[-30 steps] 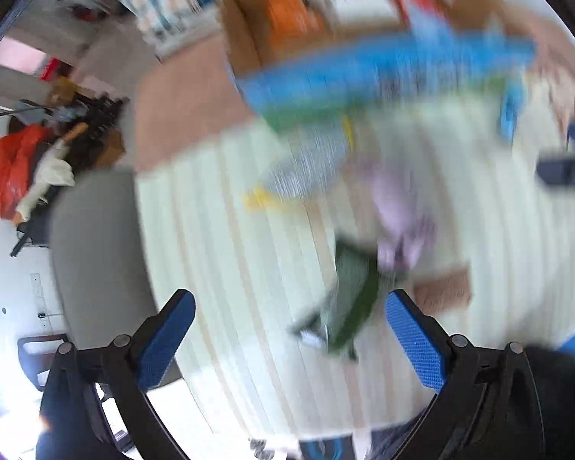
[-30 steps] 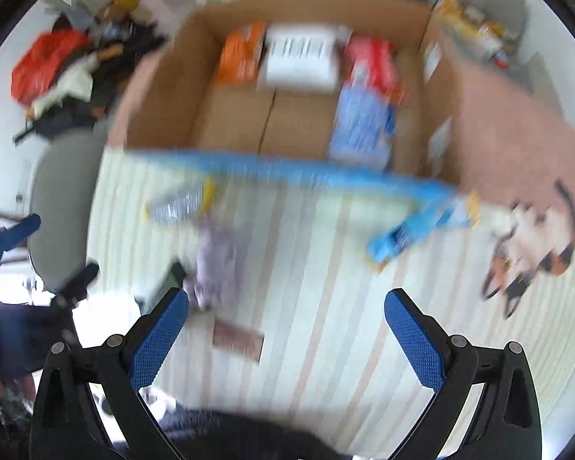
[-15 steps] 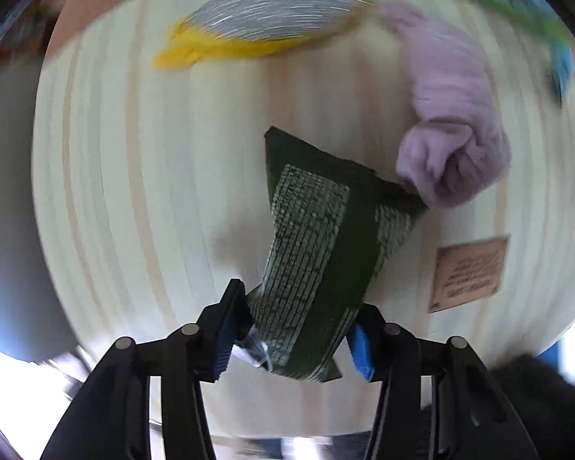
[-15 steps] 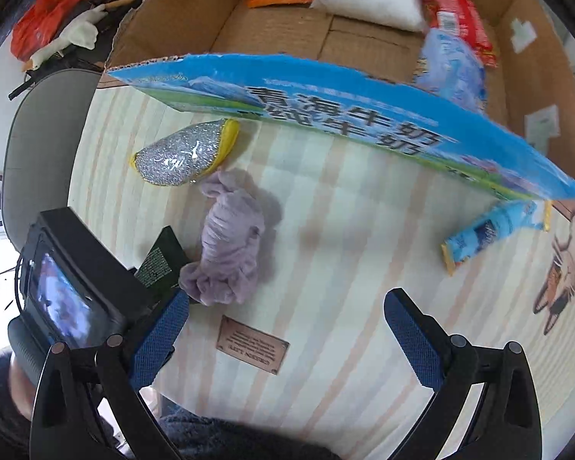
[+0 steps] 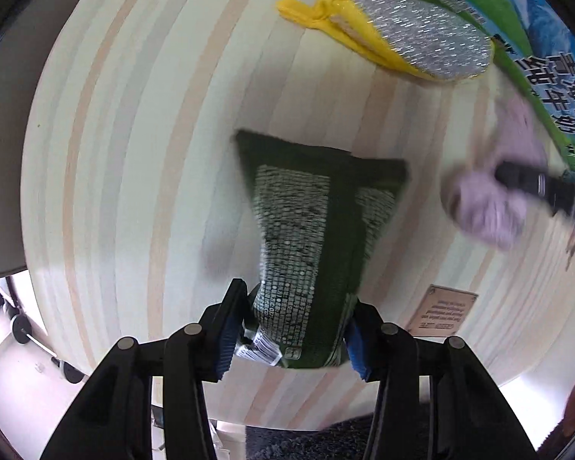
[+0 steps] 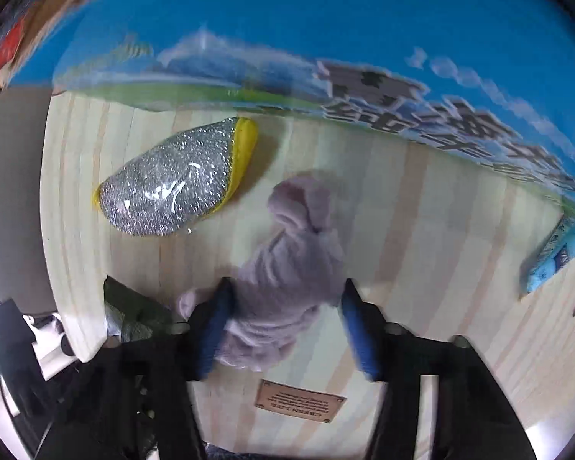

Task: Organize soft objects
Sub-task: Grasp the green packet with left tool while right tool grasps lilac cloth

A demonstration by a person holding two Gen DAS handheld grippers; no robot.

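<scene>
Left wrist view: the left gripper (image 5: 293,329) is clamped on the near end of one dark green pouch (image 5: 314,237), at 6 o'clock. Right gripper (image 6: 283,326) has its jaws partly apart, straddling one lilac cloth (image 6: 291,268) at 6 o'clock; the left pad touches it. One silver-yellow scrubber (image 6: 176,184) lies at 10 o'clock, one blue packet (image 6: 556,257) at 3 o'clock.

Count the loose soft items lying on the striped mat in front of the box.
4: a dark green packet in the left gripper, a lilac cloth between the right gripper's jaws, a silver-and-yellow scrubber, a blue packet. More may lie outside view.
</scene>
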